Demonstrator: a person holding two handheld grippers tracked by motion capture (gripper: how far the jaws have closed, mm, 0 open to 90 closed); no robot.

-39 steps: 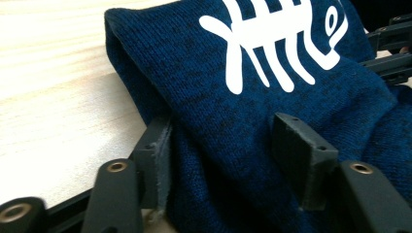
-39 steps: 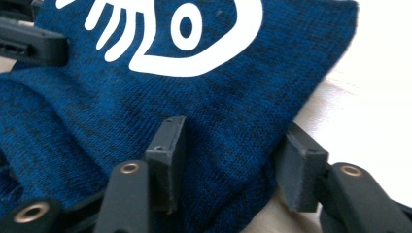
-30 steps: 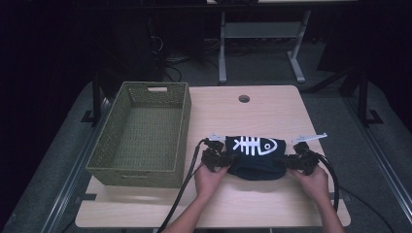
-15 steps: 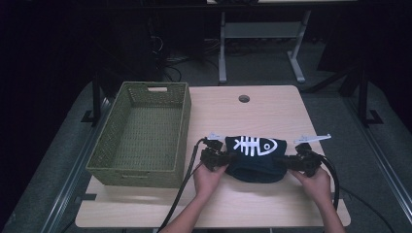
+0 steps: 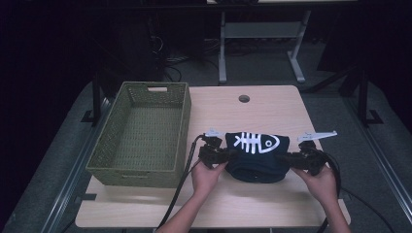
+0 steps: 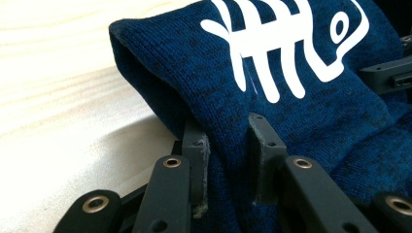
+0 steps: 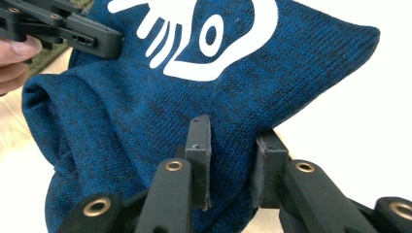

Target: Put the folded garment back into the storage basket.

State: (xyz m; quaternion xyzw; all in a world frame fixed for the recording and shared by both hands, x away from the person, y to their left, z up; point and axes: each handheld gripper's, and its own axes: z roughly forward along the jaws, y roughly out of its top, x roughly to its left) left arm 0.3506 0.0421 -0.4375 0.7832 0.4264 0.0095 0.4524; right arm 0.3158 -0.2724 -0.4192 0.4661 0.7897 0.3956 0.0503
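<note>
Worktop (image 5: 272, 111): pale wood-grain top with a round cable hole (image 5: 244, 99) near its far edge; it carries every item listed below.

Woven basket (image 5: 180, 121): olive green, rectangular, with a handle slot in each short wall; it stands on the left part of the worktop, its long side running away from the person, and lies just left of the left gripper.

Folded knit garment (image 5: 257, 155): dark blue, printed in white with a fish skeleton (image 5: 255, 142); it sits at the near middle of the worktop, right of the basket, stretched between the two grippers. In the left gripper view the cloth's folded edge stands clear above the wood.

Left gripper (image 5: 227, 156): held in the person's left hand (image 5: 206, 175), at the garment's left end. Its jaws have just been closing and now pinch a fold of the blue knit between the pads (image 6: 200, 160).

Right gripper (image 5: 286, 160): held in the right hand (image 5: 323, 183), at the garment's right end. Its jaws have likewise just been closing and clamp a fold of the same cloth between the pads (image 7: 199, 155).
</note>
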